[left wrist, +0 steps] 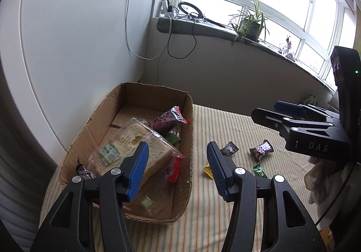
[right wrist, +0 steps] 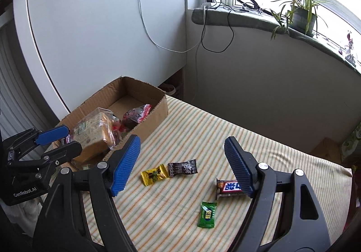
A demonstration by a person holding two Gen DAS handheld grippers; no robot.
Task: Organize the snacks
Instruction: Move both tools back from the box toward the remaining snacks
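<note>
Striped tabletop (right wrist: 259,139) carrying an open cardboard box (right wrist: 155,114) at its far left corner, against a white cabinet (right wrist: 90,26). Inside the box: a wrapped bread loaf (left wrist: 135,141) (the bulkiest item), a dark red-edged packet (left wrist: 169,119) and smaller wrappers. Left tool (left wrist: 178,161), fingers spread and holding nothing, hovers over the box's right wall. Right tool (right wrist: 182,161), likewise spread and empty, hangs above the loose snacks on the cloth: a chocolate bar (right wrist: 227,187) just beside its right finger, a dark candy (right wrist: 182,167), a yellow candy (right wrist: 154,175) touching it, and a green candy (right wrist: 207,214) nearest the camera.
</note>
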